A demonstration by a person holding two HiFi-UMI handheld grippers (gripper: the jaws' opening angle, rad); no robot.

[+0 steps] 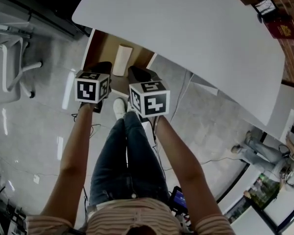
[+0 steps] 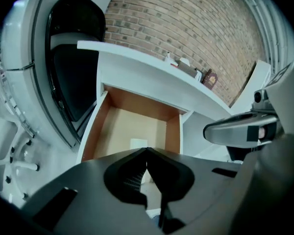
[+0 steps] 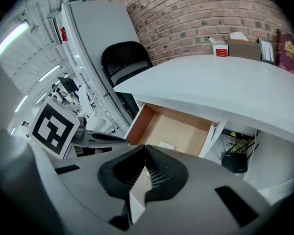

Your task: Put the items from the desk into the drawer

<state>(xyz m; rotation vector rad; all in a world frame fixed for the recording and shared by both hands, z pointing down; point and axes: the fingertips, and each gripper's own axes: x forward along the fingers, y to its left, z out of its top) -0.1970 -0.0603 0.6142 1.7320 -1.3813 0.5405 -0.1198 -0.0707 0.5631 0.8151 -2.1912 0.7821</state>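
Observation:
The drawer [image 1: 100, 45] under the white desk [image 1: 196, 33] stands pulled out, with a white flat item [image 1: 122, 59] lying in it. My left gripper [image 1: 102, 68] and right gripper [image 1: 138, 74] hover side by side just in front of the drawer, both shut and empty. In the left gripper view the jaws meet at the left gripper [image 2: 147, 151], over the drawer [image 2: 132, 121] and the white item [image 2: 138, 143]. In the right gripper view the right gripper [image 3: 146, 148] is likewise shut. A dark red book [image 3: 285, 43], a cardboard box [image 3: 242, 46] and a small red-and-white box [image 3: 218, 47] stand at the desk's far side.
A black chair [image 3: 125, 62] stands left of the desk. A black router [image 3: 235, 160] and cables sit on the floor under the desk at the right. A brick wall [image 3: 210, 13] backs the desk. White chair frames [image 1: 12, 58] stand at the left.

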